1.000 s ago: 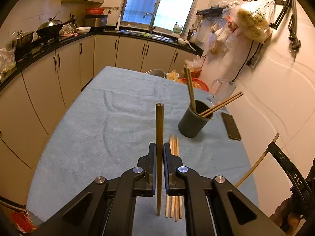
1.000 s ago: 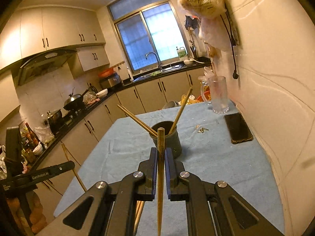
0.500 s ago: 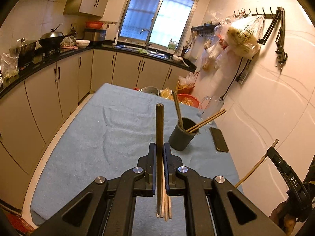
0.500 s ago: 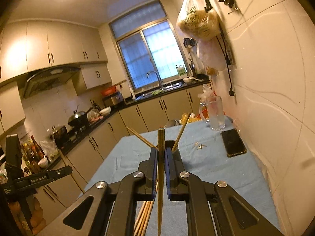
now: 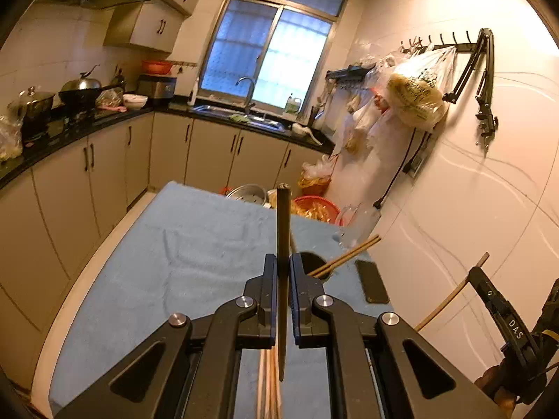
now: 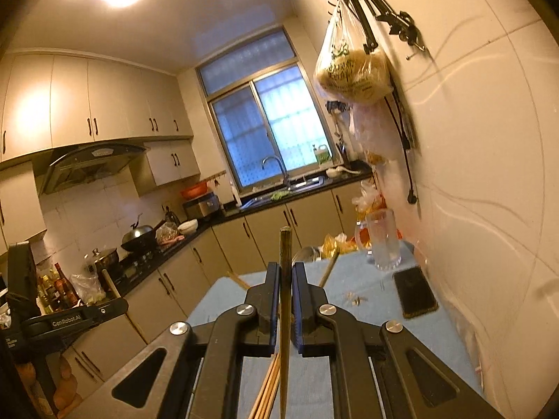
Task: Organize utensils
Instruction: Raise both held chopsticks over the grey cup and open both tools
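My left gripper (image 5: 283,260) is shut on a dark chopstick (image 5: 282,220) that stands upright above the blue cloth (image 5: 181,262). Just behind its right finger sits the dark holder cup (image 5: 312,261), mostly hidden, with two chopsticks (image 5: 349,254) leaning out to the right. Several loose chopsticks (image 5: 269,384) lie on the cloth below the jaws. My right gripper (image 6: 285,274) is shut on another upright chopstick (image 6: 285,248). It hides the cup; only leaning sticks (image 6: 328,269) show. Loose chopsticks (image 6: 267,387) lie beneath.
A black phone (image 5: 372,281) lies on the cloth near the wall, with a glass mug (image 6: 382,241) beyond it. Bowls and bags (image 5: 311,206) crowd the table's far end. Cabinets (image 5: 87,188) run along the left, and bags (image 6: 353,70) hang on the right wall.
Both grippers have risen with their chopsticks and tilted upward. The table, cup and loose chopsticks now sit lower in both views. Grips unchanged.
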Action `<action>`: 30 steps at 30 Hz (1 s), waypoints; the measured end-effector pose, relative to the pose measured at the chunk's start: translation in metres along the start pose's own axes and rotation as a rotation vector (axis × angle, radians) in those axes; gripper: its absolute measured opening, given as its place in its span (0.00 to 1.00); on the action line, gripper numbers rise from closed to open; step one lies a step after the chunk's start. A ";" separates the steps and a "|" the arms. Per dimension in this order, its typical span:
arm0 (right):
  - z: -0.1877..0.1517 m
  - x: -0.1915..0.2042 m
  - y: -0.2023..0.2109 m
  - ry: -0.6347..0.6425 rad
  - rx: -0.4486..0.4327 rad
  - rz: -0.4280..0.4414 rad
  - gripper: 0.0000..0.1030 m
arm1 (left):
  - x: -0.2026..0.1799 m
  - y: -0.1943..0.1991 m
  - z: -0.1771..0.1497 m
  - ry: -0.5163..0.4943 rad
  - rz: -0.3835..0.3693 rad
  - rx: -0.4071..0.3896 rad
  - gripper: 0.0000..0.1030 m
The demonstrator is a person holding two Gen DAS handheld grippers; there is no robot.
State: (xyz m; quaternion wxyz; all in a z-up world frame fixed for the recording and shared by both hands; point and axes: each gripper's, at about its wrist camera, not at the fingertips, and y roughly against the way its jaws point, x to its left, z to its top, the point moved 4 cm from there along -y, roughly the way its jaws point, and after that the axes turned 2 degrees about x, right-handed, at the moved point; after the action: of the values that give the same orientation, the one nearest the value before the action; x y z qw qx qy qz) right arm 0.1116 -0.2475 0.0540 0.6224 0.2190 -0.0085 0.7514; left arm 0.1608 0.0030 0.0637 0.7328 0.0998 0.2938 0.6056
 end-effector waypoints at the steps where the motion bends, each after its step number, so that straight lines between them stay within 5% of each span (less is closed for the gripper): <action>1: 0.004 -0.001 -0.004 -0.002 -0.008 -0.001 0.08 | -0.002 -0.003 0.004 -0.001 -0.003 -0.007 0.07; 18: 0.051 -0.013 -0.087 -0.015 -0.125 -0.050 0.08 | -0.034 -0.079 0.070 -0.012 -0.036 -0.105 0.07; 30: 0.051 -0.018 -0.155 -0.033 -0.128 -0.091 0.08 | -0.037 -0.136 0.071 0.031 -0.029 -0.125 0.07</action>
State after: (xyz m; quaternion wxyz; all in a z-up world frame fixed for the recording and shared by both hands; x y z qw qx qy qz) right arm 0.2762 -0.2437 0.0540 0.6685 0.1912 -0.0569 0.7165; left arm 0.3089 -0.0507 0.0647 0.7416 0.0399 0.2682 0.6136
